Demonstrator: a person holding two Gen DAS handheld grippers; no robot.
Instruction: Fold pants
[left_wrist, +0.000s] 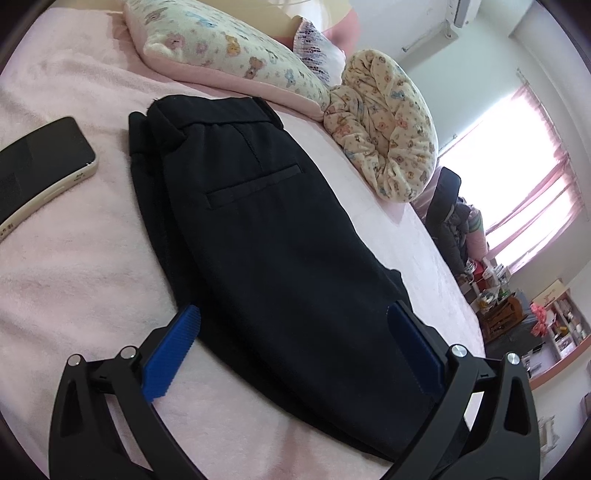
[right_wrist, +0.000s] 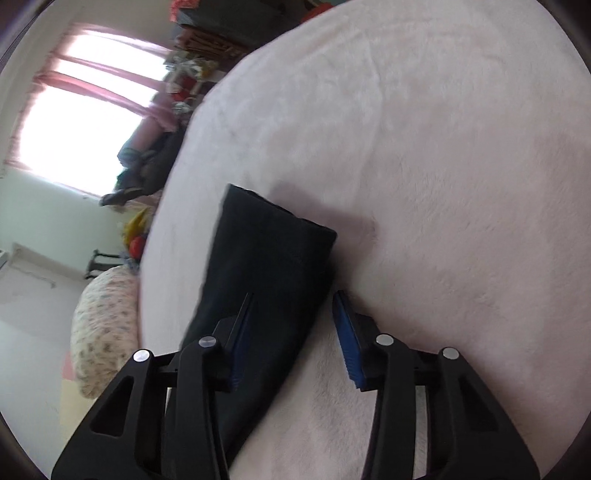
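Phone (left_wrist: 40, 162) lying on pink blanket (left_wrist: 74, 266); floral pillows (left_wrist: 388, 122) beyond; pink-curtained window (right_wrist: 81, 107).

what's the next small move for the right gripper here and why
Probably close the right gripper on the leg end of the black pants: its jaws stand open with that cloth between them, pads not pressing, and the pants are still long on the pink bed cover.

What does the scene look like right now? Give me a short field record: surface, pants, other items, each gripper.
surface: pink blanket on a bed
pants: black pants, lying flat, back pocket facing up
leg end: hem end lying on the blanket in the right wrist view
other items: phone left of the pants; floral pillows beyond the waistband
left gripper: jaws wide open, straddling the pants, no grip
right gripper: jaws apart, the pant leg between them, pads not pressing
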